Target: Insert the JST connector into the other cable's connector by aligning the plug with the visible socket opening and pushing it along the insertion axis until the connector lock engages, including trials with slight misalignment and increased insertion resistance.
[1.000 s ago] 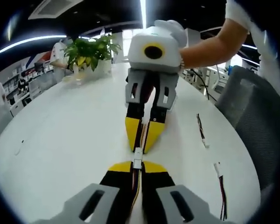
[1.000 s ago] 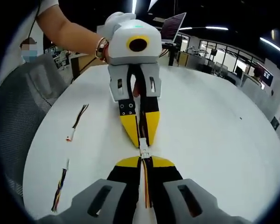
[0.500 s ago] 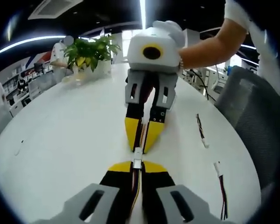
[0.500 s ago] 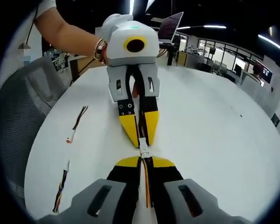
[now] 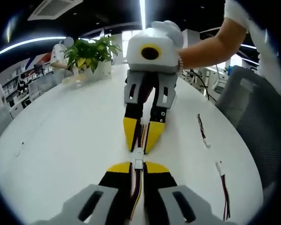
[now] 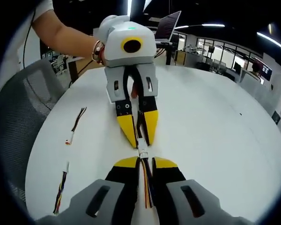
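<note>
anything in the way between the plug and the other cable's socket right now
Nothing visible. The left gripper and right gripper meet tip to tip, and the white connectors already touch end to end between them. The spare cables lie off to the side.

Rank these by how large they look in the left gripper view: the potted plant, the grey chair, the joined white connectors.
1. grey chair, though nearness inflates it
2. potted plant, farther away, so its real size against the chair is unsure
3. joined white connectors, clearly smallest

Bright ceiling strip lights [image 5: 143,11] – sharp centre, fisheye bending the edges.
</note>
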A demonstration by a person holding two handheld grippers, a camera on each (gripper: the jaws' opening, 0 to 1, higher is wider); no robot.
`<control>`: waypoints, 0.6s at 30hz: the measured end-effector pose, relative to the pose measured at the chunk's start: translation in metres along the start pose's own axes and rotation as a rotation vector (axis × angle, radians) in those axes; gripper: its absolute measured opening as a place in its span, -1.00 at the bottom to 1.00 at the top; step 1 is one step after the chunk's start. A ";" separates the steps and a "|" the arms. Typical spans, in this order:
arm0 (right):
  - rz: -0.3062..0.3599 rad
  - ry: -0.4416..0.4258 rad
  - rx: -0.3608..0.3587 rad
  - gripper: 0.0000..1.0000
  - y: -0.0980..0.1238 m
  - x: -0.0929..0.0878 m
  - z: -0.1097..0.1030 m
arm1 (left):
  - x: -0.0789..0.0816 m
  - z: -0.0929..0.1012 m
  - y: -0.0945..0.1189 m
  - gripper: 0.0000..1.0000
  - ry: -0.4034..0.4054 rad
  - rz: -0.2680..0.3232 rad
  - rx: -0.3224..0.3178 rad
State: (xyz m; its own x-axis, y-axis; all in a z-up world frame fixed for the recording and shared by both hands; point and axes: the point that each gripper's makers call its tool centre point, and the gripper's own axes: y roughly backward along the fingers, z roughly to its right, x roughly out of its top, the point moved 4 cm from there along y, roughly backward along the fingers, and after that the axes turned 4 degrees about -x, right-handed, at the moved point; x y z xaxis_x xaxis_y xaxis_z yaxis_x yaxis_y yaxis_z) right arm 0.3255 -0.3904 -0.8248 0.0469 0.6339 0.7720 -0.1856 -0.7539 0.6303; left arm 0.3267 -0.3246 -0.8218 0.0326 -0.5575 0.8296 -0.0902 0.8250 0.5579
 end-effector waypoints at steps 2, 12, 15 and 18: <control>-0.003 -0.003 -0.006 -0.79 0.000 0.000 0.001 | 0.000 -0.001 0.000 -0.91 0.005 -0.002 0.007; -0.019 -0.025 -0.030 -0.71 0.004 -0.003 0.005 | -0.001 -0.004 0.002 -0.76 0.066 -0.008 0.055; -0.014 -0.036 -0.029 -0.69 0.006 -0.002 0.004 | -0.002 -0.002 0.004 -0.74 0.083 0.001 0.067; -0.017 -0.029 -0.031 -0.69 0.008 0.000 0.002 | -0.003 0.000 0.004 -0.72 0.096 0.003 0.073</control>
State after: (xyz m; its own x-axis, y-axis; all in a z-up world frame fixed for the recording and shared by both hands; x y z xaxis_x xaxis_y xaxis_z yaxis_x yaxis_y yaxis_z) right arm 0.3258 -0.3971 -0.8199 0.0782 0.6407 0.7638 -0.2145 -0.7374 0.6405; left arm 0.3265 -0.3194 -0.8217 0.1272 -0.5404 0.8317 -0.1623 0.8159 0.5549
